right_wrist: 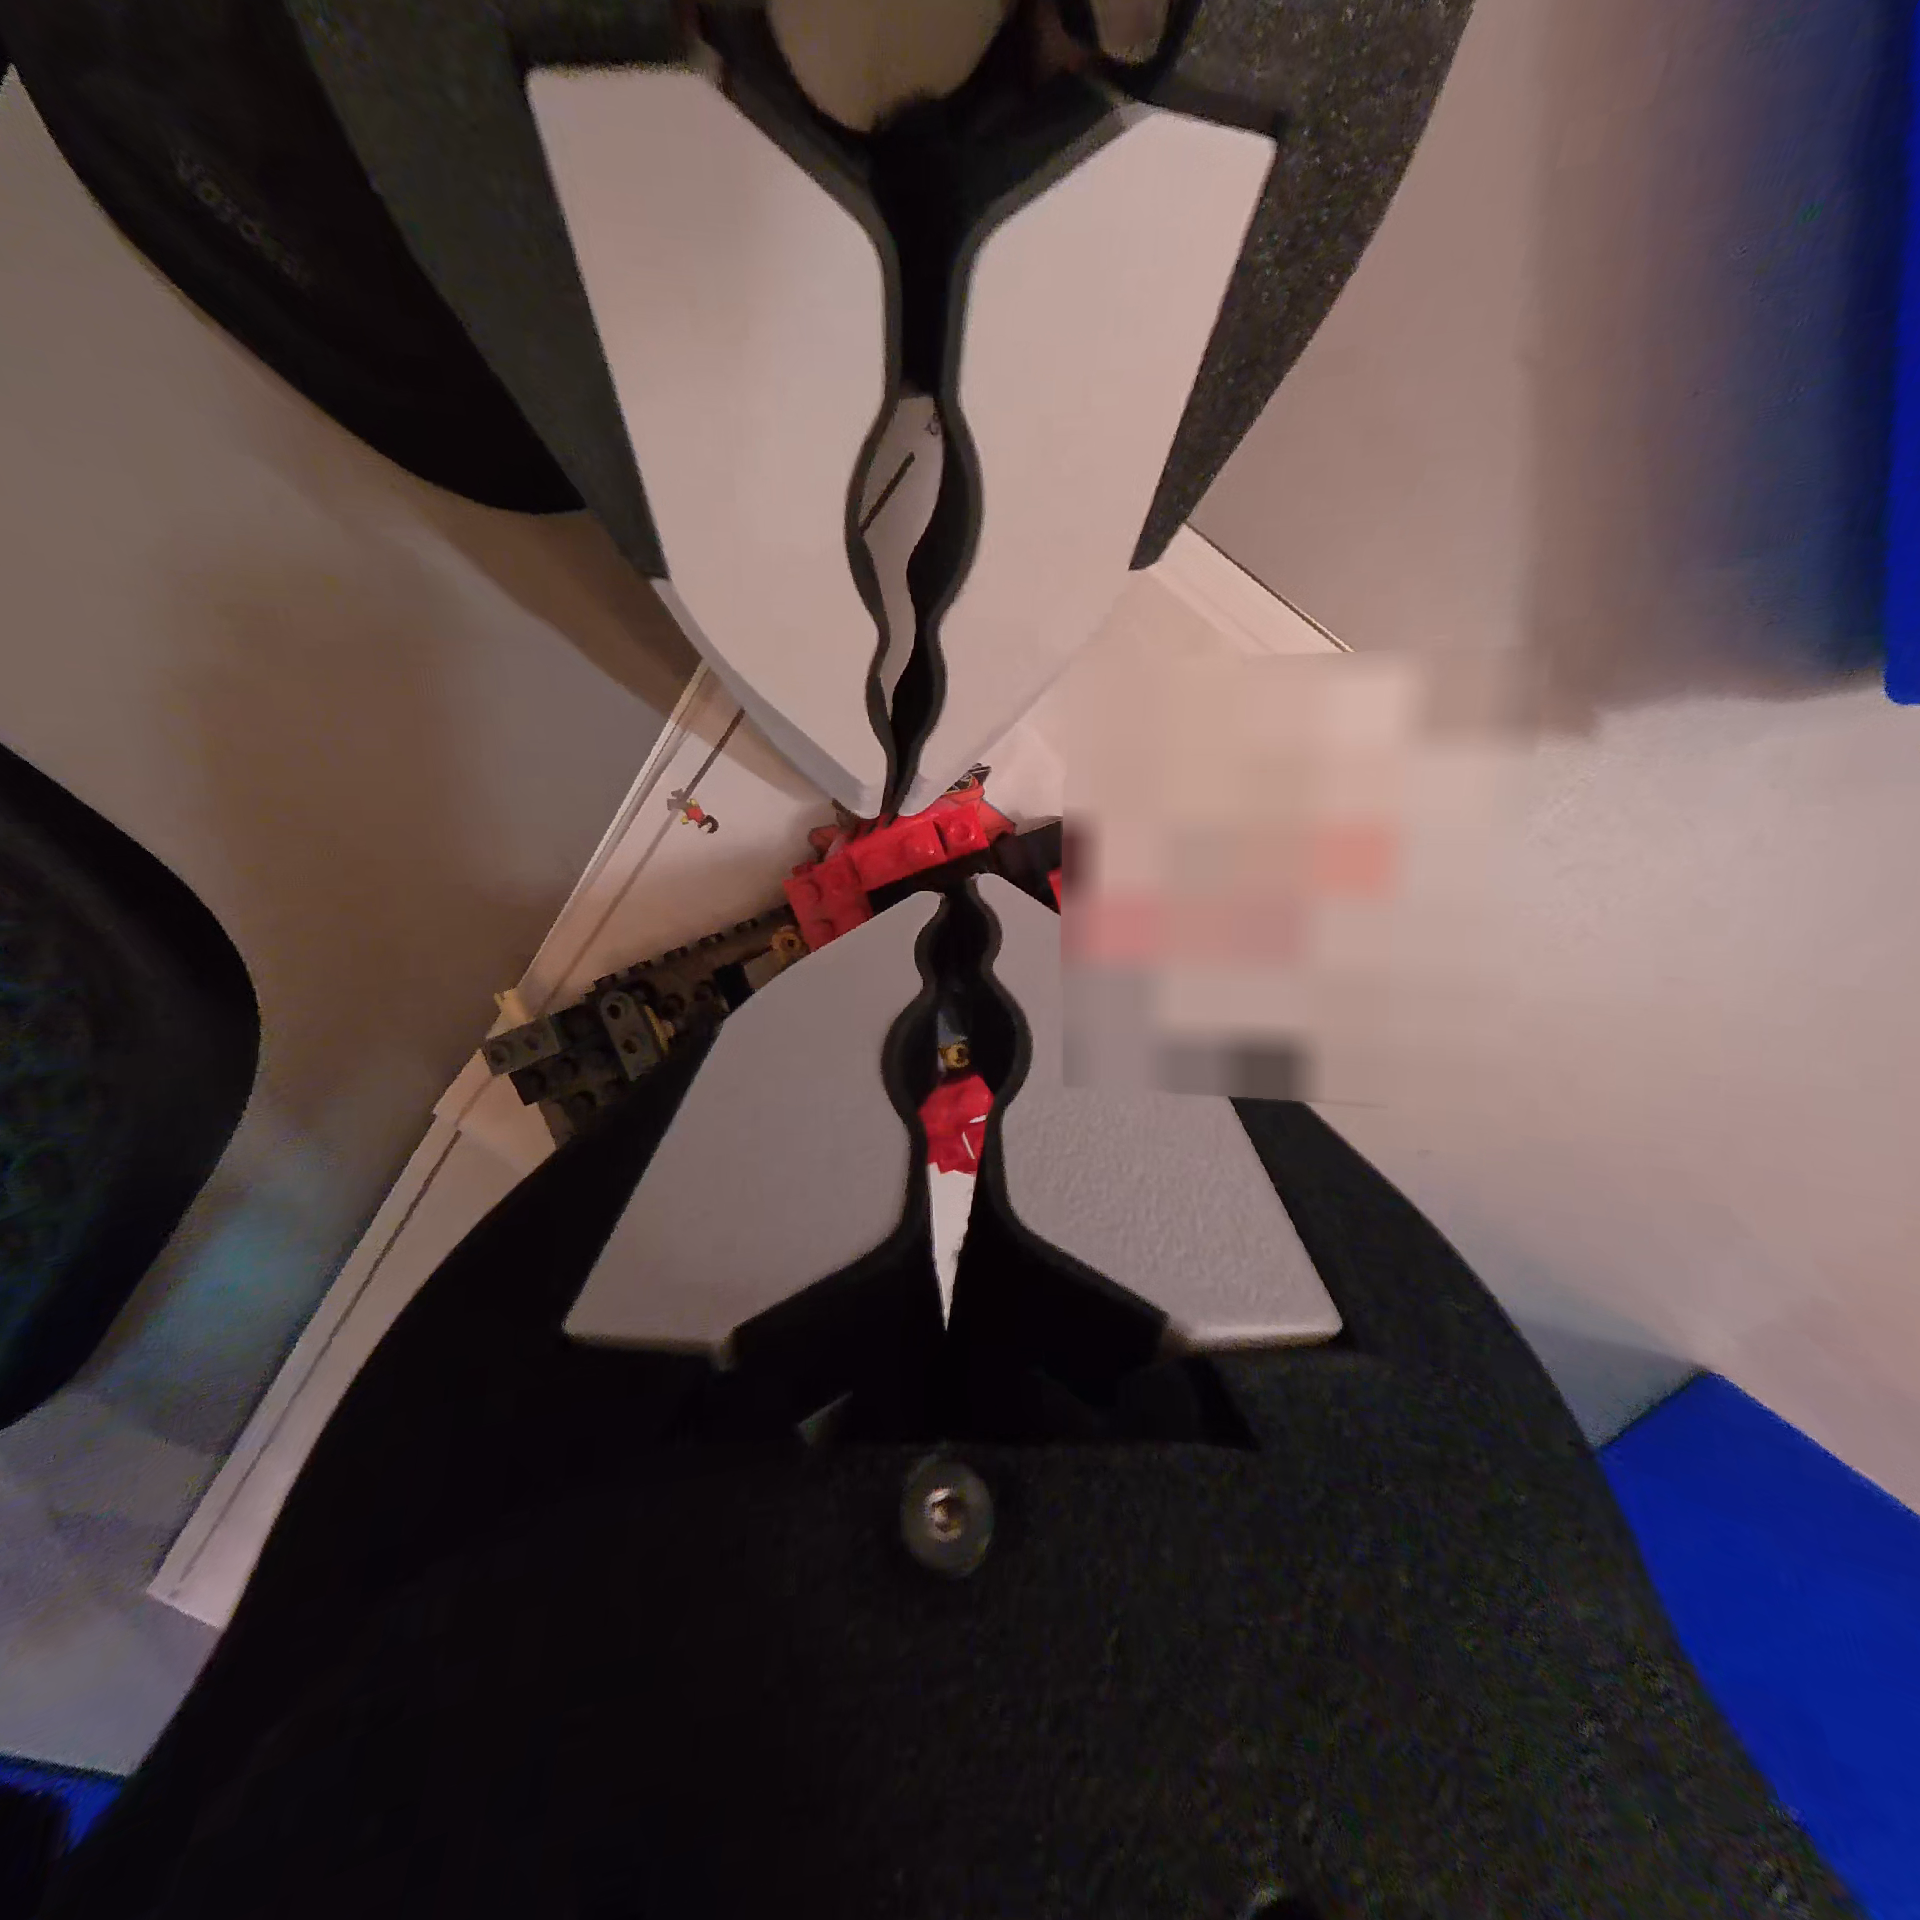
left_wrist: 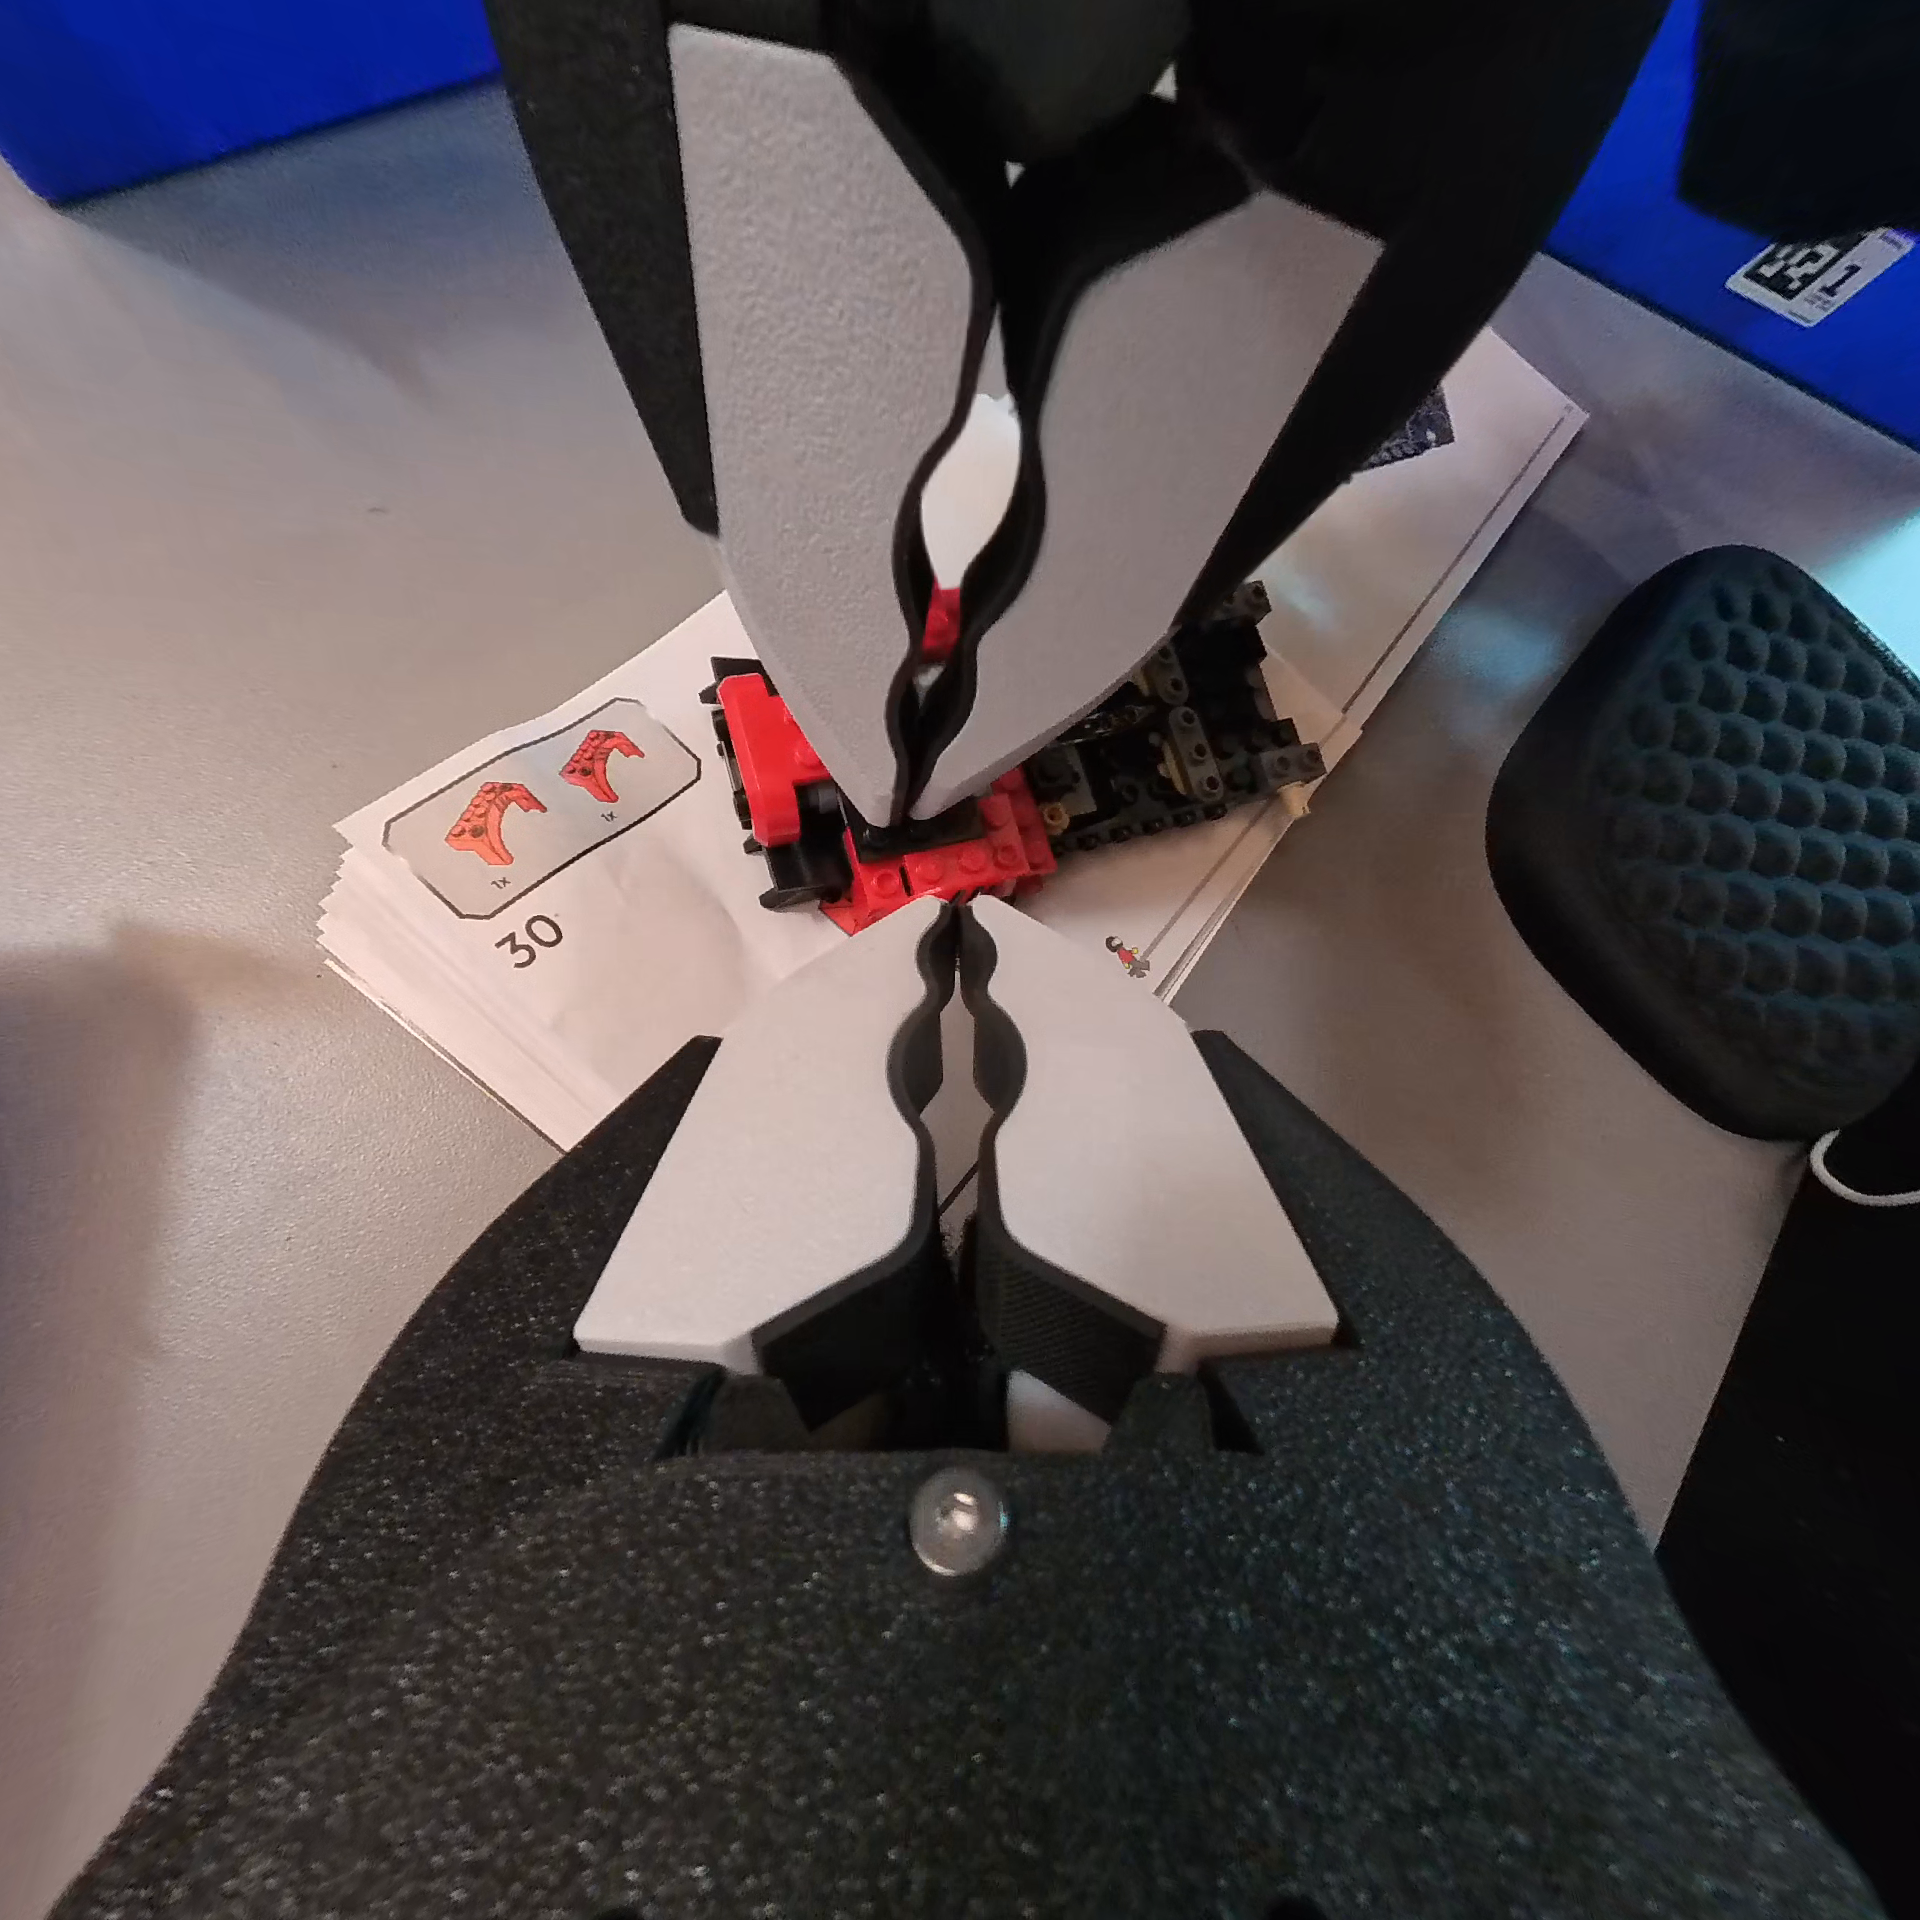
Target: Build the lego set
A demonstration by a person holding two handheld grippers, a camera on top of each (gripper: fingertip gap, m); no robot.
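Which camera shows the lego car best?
The left wrist view: the lego car shows red front and dark chassis on the booklet. The right wrist view has it partly hidden by claws and a blur patch.

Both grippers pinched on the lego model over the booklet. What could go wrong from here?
1. The left gripper and right gripper press the lego model from opposite sides; uneven force may pop red bricks off.
2. The model rests on the instruction booklet, which might slide on the table.
3. The fingertips nearly meet and may collide.
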